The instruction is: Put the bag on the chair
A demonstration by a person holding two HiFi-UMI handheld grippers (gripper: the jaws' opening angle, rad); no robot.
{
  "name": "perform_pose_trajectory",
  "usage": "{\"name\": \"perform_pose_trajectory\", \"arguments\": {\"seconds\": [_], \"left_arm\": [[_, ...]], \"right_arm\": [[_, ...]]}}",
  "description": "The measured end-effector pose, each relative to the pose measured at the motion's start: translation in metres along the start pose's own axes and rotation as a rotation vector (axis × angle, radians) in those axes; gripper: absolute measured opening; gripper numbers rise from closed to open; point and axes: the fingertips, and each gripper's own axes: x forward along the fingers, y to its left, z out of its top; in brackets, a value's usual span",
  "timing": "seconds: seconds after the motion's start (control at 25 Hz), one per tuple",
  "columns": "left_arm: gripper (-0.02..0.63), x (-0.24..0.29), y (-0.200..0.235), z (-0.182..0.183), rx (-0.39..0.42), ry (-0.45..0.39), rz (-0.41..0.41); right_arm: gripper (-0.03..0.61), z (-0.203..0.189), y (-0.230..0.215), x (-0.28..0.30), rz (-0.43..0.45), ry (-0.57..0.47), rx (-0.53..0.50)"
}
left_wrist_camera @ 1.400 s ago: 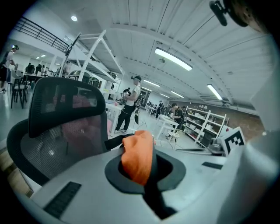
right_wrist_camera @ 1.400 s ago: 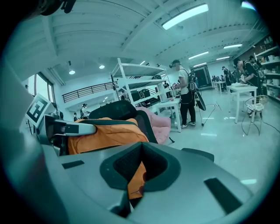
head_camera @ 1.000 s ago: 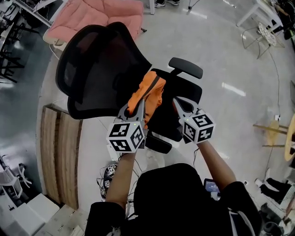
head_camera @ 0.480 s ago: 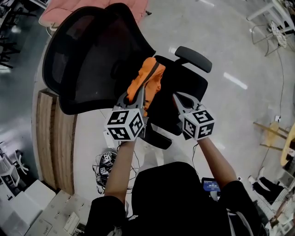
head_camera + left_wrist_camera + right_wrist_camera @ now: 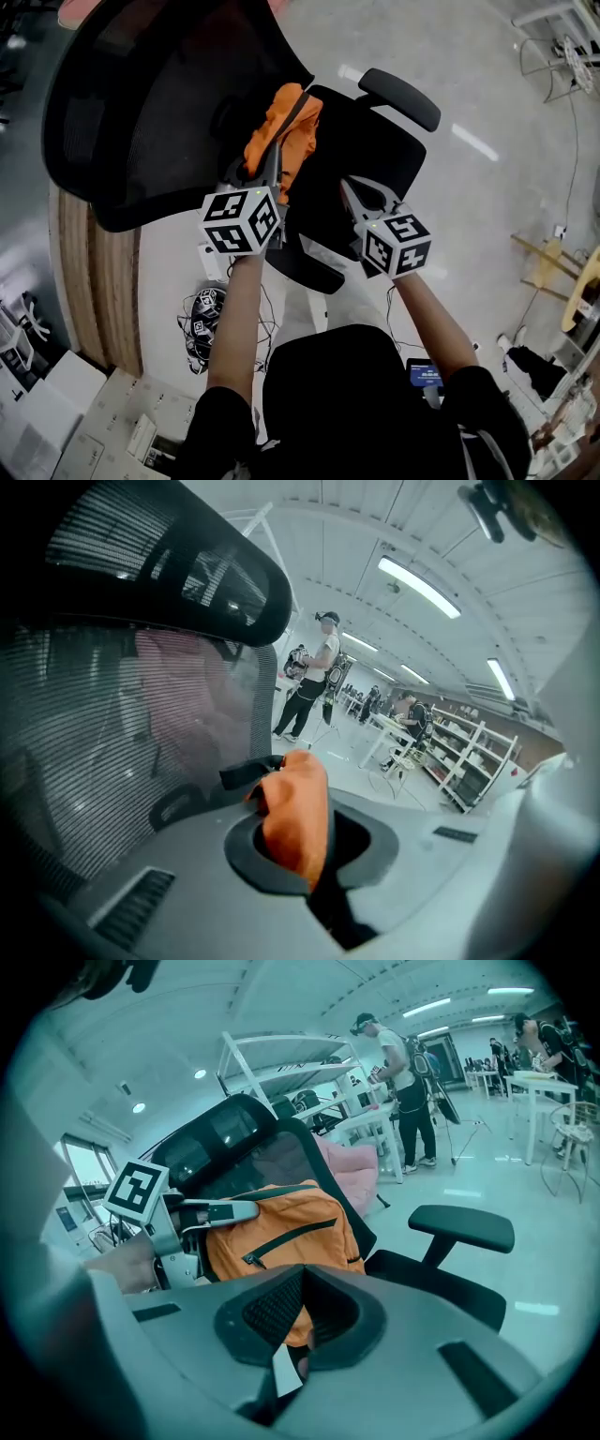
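Observation:
The orange bag (image 5: 281,131) with black straps hangs just over the seat (image 5: 352,159) of a black office chair, close against its mesh back (image 5: 141,103). My left gripper (image 5: 267,169) is shut on the bag's orange fabric (image 5: 298,813) near its top. My right gripper (image 5: 352,192) sits lower right of the bag, over the seat. In the right gripper view its jaws (image 5: 302,1283) stand closed on a dark strap with a white tag (image 5: 281,1372), and the bag (image 5: 281,1232) fills the space behind. The chair's right armrest (image 5: 400,98) lies beyond.
A wooden board (image 5: 94,281) lies on the floor left of the chair, with tangled cables (image 5: 202,314) and cardboard boxes (image 5: 56,412) near my feet. A person (image 5: 314,672) stands farther off among white tables and shelves. A pink couch (image 5: 361,1171) sits behind the chair.
Both grippers and the bag have sunk toward the chair seat and shifted toward the mesh back. The chair now fills more of the head view.

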Motion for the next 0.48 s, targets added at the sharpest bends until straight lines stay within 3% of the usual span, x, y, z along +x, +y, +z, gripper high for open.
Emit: {"name": "perform_pose_trajectory", "arguments": {"seconds": [0.24,0.48], "left_arm": [[0.015,0.022,0.031,-0.024,-0.018,0.019,-0.012],[0.015,0.022,0.065,-0.028,-0.040,-0.004,0.053]], "right_arm": [[0.002,-0.026,-0.001,0.021,0.008,0.064,0.019],[0.002,-0.049,0.008,0.034,0.037,0.124,0.013]]}}
